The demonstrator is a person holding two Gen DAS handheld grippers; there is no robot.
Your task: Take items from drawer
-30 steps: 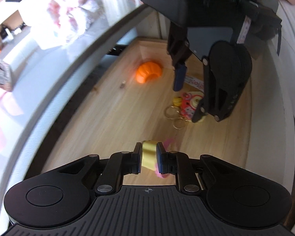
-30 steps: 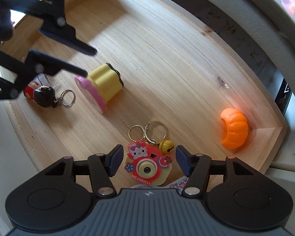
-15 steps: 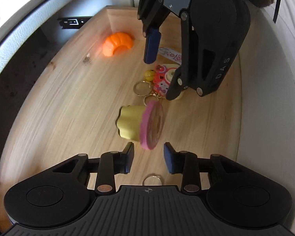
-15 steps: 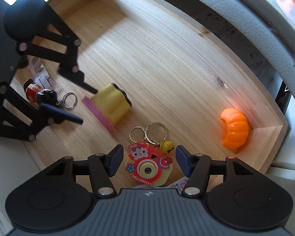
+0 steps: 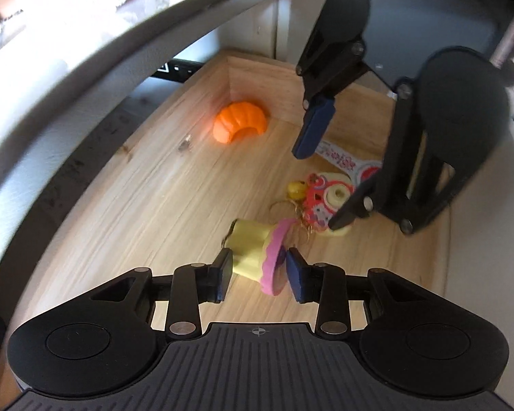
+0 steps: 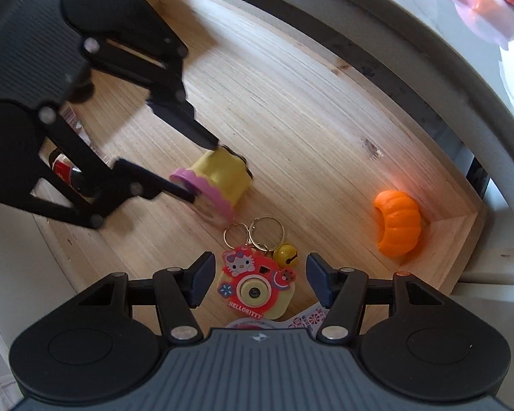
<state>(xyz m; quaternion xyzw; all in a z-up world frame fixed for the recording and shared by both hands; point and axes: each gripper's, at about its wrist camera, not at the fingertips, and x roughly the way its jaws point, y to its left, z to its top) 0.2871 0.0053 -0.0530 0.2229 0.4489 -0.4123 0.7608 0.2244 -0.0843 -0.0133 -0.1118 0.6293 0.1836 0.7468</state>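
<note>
On my left, the left gripper (image 5: 257,274) was pinched nearly shut on the yellow-and-pink cake (image 5: 257,253) a second ago; it let go, and now my jaws stand part-way apart around the cake, which lies on its side on the drawer (image 5: 137,205) floor. In the right view the tips look to be at its two ends (touching or just clear, I cannot tell). So that grasp must be made again. The pumpkin (image 6: 399,222) waits in the far corner. On my right, the right gripper (image 6: 257,281) hangs unchanged, jaws half-wide either side of the camera keychain (image 6: 257,287), not yet pressing it.
</note>
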